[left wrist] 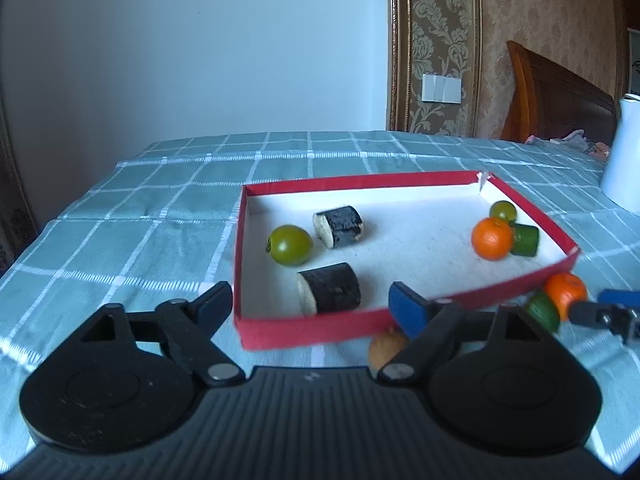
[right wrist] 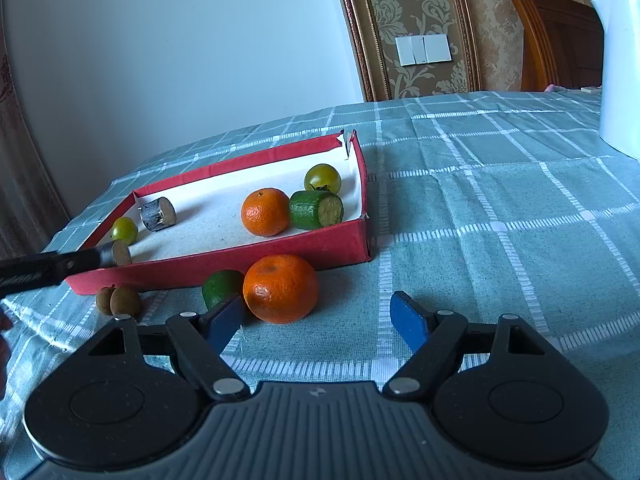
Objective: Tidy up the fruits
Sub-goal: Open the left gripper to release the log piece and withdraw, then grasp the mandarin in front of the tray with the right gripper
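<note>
1. The left gripper stands with its jaws wide and nothing clamped; the near wall of the shallow red cardboard tray with a white floor and a dark-skinned cut cylinder with a pale end lie in the gap, untouched by the blue pads
2. The right gripper is also spread wide and empty, over bare cloth, with a loose orange mandarin just beyond its left pad and a green rounded fruit piece beside that
3. Inside the tray lie a second dark cut cylinder, a green round tomato-like fruit, another small green one in the far right corner, a second mandarin and a green cut cylinder touching it
4. Outside the near wall sit two small brown round fruits, touching each other
5. Everything rests on a teal checked tablecloth with white lines; behind are a plain pale wall, patterned brown wallpaper in a gilt frame with a white switch plate, a wooden headboard and a white jug at the right edge
6. In the left wrist view one brown fruit is half hidden by the right finger; the jug is cut off by the frame; the left gripper's finger covers part of the near cylinder in the right wrist view
</note>
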### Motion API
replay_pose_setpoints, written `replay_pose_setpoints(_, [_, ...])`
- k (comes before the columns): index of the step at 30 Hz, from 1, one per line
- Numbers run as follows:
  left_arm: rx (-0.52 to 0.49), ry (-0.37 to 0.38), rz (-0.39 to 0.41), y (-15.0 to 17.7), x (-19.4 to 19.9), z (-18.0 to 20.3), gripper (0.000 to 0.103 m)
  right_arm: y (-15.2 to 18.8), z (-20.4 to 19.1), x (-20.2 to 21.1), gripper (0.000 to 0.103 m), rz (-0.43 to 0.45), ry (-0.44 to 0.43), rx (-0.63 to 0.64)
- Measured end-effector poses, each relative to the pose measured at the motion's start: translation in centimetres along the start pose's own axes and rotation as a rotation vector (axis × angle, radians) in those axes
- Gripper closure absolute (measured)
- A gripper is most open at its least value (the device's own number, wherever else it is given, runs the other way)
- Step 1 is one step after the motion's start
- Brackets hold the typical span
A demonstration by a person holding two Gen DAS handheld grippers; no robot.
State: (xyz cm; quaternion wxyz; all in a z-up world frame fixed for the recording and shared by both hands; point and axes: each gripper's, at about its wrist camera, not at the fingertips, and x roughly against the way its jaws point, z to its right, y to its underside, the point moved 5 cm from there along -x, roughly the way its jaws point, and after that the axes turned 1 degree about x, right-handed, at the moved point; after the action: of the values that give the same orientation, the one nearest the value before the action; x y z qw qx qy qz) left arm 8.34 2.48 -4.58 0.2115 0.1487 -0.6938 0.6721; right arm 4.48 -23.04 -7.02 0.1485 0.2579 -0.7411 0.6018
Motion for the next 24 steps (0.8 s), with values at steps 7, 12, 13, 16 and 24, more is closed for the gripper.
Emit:
replay_pose_setpoints(7, [0.037, 0.021, -0.050, 2.4, 1.2, -1.2, 0.017, 0.0, 0.0, 0.0, 0.022, 0.000, 0.000, 0.000])
replay_pose_setpoints(12, [0.007, -0.006, -0.104, 3.8, 0.5, -1.6, 0.017, 0.0, 0.0, 0.1, 0.022, 0.003, -0.001, -0.004])
replay_pose_setpoints(13, [0.010, -0.004, -0.115, 4.0, 0.3, -1.7, 0.016, 0.0, 0.0, 0.1, 0.022, 0.008, 0.002, -0.006])
replay_pose_setpoints(16, [0.018, -0.001, -0.113, 4.2, 0.2, -1.9, 0.015, 0.1, 0.1, 0.4, 0.022, 0.022, 0.001, -0.022])
replay_pose_setpoints(24, [0.008, 0.017, -0.126, 4.3, -0.1, -1.8, 0.005, 0.1, -0.8, 0.3, 0.023, 0.009, -0.011, 0.020])
